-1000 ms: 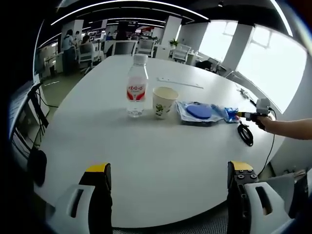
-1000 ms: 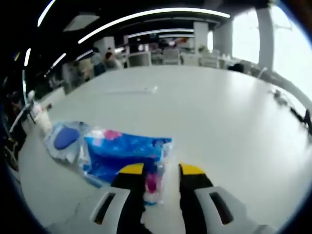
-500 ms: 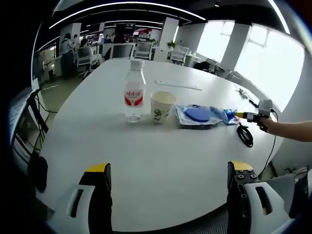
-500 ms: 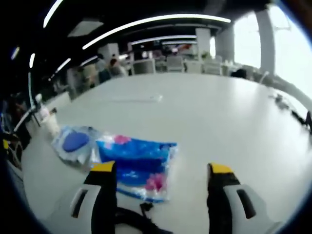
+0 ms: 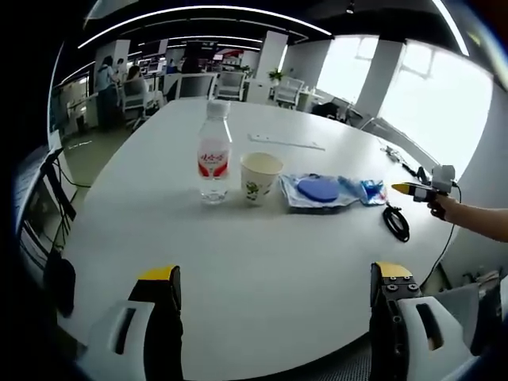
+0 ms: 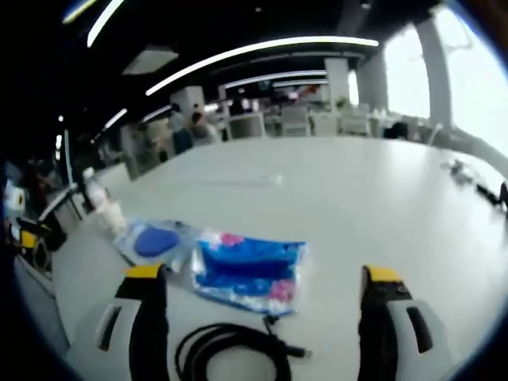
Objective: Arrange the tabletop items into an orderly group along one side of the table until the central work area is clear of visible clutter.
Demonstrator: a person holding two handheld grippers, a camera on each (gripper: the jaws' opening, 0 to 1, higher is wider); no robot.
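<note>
In your left gripper view a row crosses the table (image 5: 238,262) — bottle (image 5: 213,152) leftmost, cup (image 5: 259,176) just beside it, then clear bag (image 5: 317,193), then packet (image 5: 365,190) — with the coiled cable (image 5: 395,222) nearer, at the right.

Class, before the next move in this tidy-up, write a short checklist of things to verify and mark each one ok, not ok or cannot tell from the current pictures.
1. Right gripper open and holding nothing: ok.
2. Left gripper open and holding nothing: ok.
3. Bottle and cup upright, side by side: ok.
4. Blue packet lying flat next to the clear pouch: ok.
5. Black cable lined up with the row: not ok, it lies coiled apart, near the right gripper.
6. Cup empty: cannot tell.
</note>
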